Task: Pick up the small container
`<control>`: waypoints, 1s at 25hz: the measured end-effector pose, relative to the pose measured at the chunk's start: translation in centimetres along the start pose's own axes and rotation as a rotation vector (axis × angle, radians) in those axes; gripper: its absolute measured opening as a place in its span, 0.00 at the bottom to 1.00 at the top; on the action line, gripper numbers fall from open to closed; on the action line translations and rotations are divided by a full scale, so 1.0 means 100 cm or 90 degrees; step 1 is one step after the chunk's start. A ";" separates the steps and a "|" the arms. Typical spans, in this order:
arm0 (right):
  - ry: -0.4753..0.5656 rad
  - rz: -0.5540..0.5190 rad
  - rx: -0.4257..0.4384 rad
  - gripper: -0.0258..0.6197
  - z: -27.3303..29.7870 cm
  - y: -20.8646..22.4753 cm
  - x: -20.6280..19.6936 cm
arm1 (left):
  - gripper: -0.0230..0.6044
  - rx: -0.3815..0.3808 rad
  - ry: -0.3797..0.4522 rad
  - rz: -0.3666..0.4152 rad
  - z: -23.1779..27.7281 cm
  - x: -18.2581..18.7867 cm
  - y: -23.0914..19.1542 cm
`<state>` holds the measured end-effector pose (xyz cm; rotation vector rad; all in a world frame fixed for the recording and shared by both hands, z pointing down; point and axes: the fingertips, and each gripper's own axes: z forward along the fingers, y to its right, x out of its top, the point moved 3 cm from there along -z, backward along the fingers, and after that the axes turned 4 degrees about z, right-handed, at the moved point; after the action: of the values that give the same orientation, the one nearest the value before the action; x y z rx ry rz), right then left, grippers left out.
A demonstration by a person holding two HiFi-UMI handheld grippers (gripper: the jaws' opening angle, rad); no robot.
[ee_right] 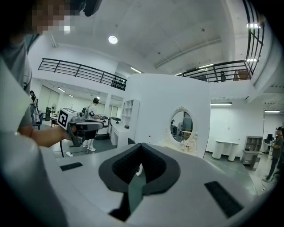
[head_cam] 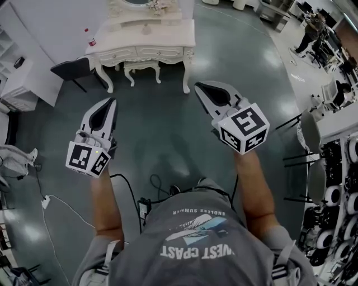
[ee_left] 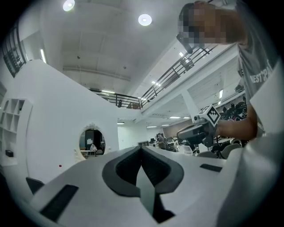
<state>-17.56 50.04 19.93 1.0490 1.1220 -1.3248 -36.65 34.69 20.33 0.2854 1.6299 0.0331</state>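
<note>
Left gripper [head_cam: 113, 100] and right gripper [head_cam: 197, 86] both have their jaws pressed together on nothing, well short of the dressing table [head_cam: 168, 36]. The small container might be the red-capped thing [head_cam: 91, 41] on the table's left end, but I can't tell. Arrive still closed and you'd probably just knock it off.

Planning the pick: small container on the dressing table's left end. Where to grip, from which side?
Grip the small container across its body, coming level from the open front of the dressing table; a wall backs it. It seems upright near the left edge, too small to judge shape. The left gripper is on that side; its jaws are together: open first.
</note>
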 end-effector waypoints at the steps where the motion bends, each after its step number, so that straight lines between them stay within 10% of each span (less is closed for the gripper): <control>1: 0.001 0.002 0.004 0.08 0.004 0.001 0.000 | 0.06 0.001 -0.001 -0.001 0.001 -0.001 -0.002; 25: 0.023 0.035 0.118 0.08 0.157 0.153 -0.004 | 0.06 0.114 -0.096 -0.005 0.119 -0.056 -0.076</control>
<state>-2.13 34.65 22.15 1.2340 1.0035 -1.3904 -25.89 24.37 23.32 0.4083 1.4857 -0.1379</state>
